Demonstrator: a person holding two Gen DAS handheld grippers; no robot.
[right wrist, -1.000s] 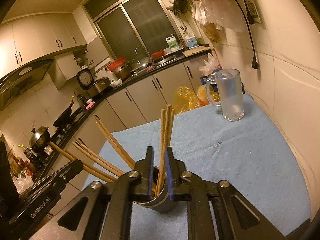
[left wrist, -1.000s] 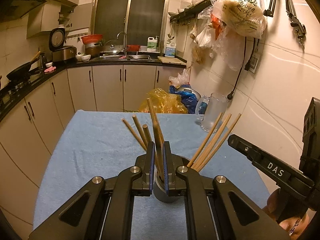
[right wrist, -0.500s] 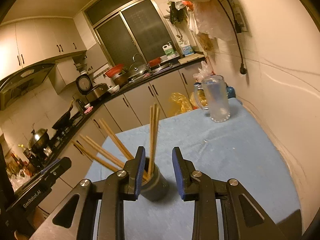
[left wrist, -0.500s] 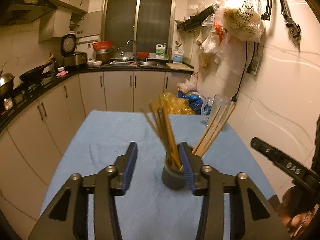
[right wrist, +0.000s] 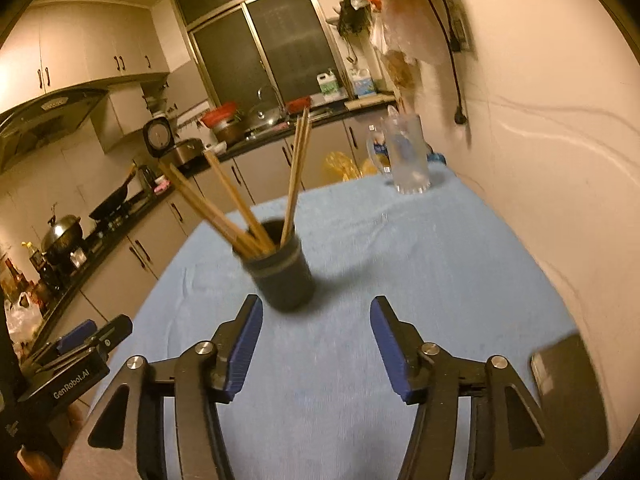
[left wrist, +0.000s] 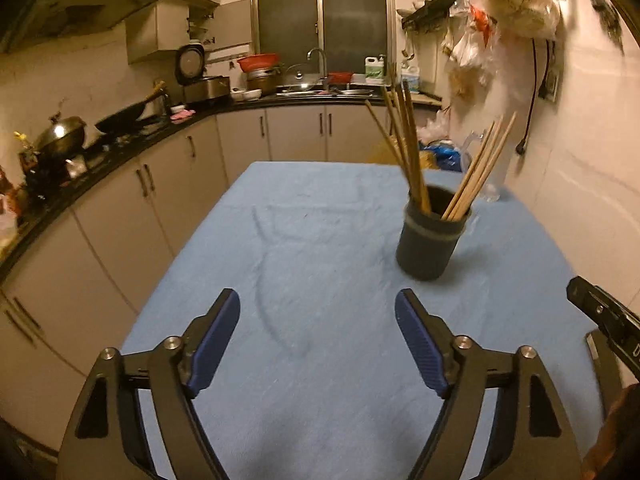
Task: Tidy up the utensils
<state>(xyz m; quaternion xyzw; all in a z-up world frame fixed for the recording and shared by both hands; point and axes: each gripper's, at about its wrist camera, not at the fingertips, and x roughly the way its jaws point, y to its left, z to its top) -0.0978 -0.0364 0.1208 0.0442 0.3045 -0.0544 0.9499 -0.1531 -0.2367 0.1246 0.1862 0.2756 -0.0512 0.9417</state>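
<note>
Left wrist, tool: our left tool (left wrist: 316, 336) hangs above the bench with its jaws wide apart and nothing between them.
Left wrist, utensils: we see the chopsticks (left wrist: 404, 148) standing in the dark holder (left wrist: 430, 240), ahead and to the right, in two leaning bunches.
Left wrist, progress: we judge the sorting done or nearly so, since no loose utensil shows on the cloth.
Left wrist, surface: the bench wears a blue cloth (left wrist: 320, 248), creased in a curved line, and bare apart from the holder and a glass mug (left wrist: 494, 176) at the far right edge.
Right wrist, tool: our right tool (right wrist: 316, 340) is likewise spread wide and empty, the holder just ahead of its left finger.
Right wrist, utensils: one bunch leans left, a pair stands near upright; the view is blurred.
Right wrist, room: a dim kitchen, with a dark window (right wrist: 260, 48), a sink counter (right wrist: 280, 128), a wok (right wrist: 116, 200) on the stove at left, and plastic bags (right wrist: 396, 8) hung on the right wall.
Right wrist, left to do: we see nothing more to gather, though the near bench is hidden.
</note>
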